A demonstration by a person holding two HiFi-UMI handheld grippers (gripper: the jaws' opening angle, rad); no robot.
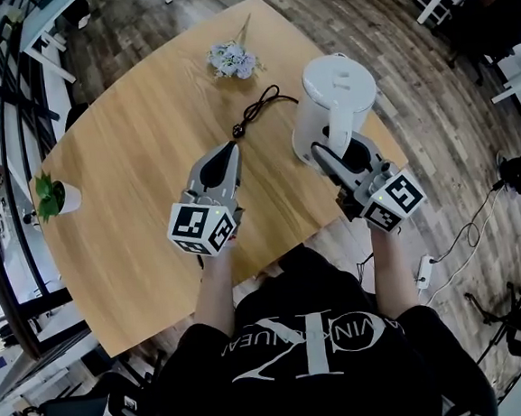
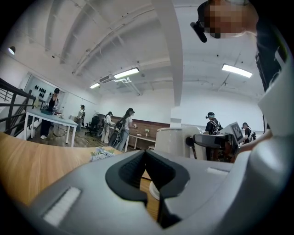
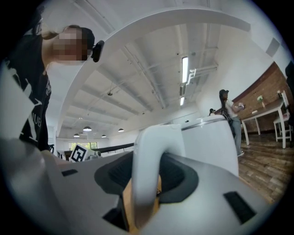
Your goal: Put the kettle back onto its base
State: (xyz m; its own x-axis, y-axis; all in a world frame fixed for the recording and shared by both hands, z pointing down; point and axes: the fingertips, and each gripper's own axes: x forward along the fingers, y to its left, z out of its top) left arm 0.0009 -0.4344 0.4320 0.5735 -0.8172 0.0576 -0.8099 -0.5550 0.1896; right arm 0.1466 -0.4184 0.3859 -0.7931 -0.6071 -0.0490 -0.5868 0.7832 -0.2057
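The white kettle [image 1: 340, 96] stands upright at the table's right side, and my right gripper [image 1: 337, 147] is shut on its handle [image 3: 148, 151]. In the right gripper view the handle runs upright between the dark pads [image 3: 181, 176], with the kettle body [image 3: 209, 142] just beyond. The base is hidden under the kettle, and I cannot tell whether the kettle's bottom rests on anything. A black cord [image 1: 261, 108] runs from the kettle toward the table's middle. My left gripper [image 1: 232, 149] lies level to the kettle's left, shut and holding nothing. Its view shows the kettle [image 2: 174, 140] ahead to the right.
A small bunch of pale flowers [image 1: 232, 60] lies at the table's far edge. A potted green plant [image 1: 56, 198] stands at the left edge. The table's right edge [image 1: 391, 146] runs close behind the kettle. Other people stand at desks across the room.
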